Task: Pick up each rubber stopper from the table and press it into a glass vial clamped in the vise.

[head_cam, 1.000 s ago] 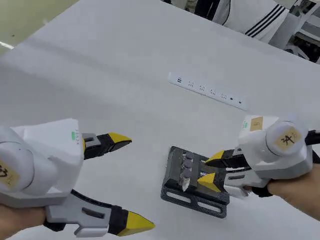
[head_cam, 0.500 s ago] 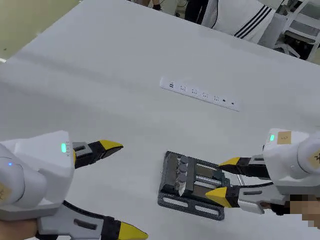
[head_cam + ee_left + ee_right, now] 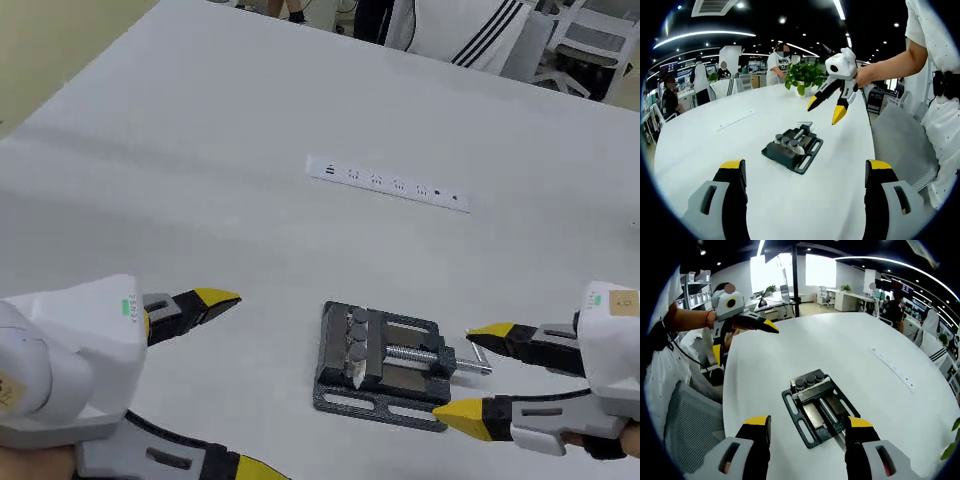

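- Hanging just right of the vise (image 3: 410,338), the right gripper (image 3: 463,369) has its two yellow-tipped jaws spread wide with nothing between them.
- A second ago those tips sat over the right half of the vise, and half a second ago at its right edge. The gripper has drawn back and is now clear of it.
- Its tips now lie above and below the outer end of the screw handle (image 3: 478,367), near it but apart.
- The left gripper (image 3: 240,385) is at the lower left, well apart from the vise. Its jaws are also wide apart and empty, much as they were a second ago.
- Three grey stoppers (image 3: 356,335) stand in a row between the vise's clamping faces, each capping a vial. Clear glass of the nearest vial (image 3: 358,378) shows below its stopper.
- The vise sits flat on the white table (image 3: 200,150), in the same place as before, with the same three stoppers in it.
- A white power strip (image 3: 388,183) lies beyond the vise, well apart from it.
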The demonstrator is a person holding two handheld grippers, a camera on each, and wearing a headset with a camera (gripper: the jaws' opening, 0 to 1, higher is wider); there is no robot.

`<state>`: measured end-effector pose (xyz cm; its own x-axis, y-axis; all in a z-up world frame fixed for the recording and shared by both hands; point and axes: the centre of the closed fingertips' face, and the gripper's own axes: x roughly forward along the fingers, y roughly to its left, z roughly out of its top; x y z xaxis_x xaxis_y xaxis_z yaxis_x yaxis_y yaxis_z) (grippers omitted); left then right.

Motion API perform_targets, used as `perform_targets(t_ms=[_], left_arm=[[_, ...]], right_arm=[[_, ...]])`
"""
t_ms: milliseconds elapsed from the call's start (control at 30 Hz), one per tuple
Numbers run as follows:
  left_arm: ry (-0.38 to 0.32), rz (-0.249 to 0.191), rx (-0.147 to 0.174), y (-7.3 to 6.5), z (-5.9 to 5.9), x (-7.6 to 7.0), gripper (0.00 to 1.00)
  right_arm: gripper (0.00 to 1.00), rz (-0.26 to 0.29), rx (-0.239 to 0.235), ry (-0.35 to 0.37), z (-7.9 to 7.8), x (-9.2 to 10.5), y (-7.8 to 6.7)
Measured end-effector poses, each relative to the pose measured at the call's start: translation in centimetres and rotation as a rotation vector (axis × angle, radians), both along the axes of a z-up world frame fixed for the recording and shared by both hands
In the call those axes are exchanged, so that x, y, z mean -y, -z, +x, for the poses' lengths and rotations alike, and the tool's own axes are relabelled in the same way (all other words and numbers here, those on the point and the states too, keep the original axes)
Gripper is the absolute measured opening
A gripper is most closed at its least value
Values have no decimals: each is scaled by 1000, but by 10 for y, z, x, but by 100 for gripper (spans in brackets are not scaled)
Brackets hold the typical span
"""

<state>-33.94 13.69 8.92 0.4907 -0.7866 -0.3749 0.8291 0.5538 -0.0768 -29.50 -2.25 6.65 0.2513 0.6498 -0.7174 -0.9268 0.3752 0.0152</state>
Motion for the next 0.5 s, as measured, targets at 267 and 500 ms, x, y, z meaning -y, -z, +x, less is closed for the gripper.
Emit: perform_targets(t_ms=[267, 500], left_arm=[[19, 15, -8, 5, 1, 6, 99], [41, 60, -12, 14, 0, 11, 99]], right_arm=[[71, 60, 5, 16, -9, 11, 6], [80, 109, 9, 39, -13, 20, 10]])
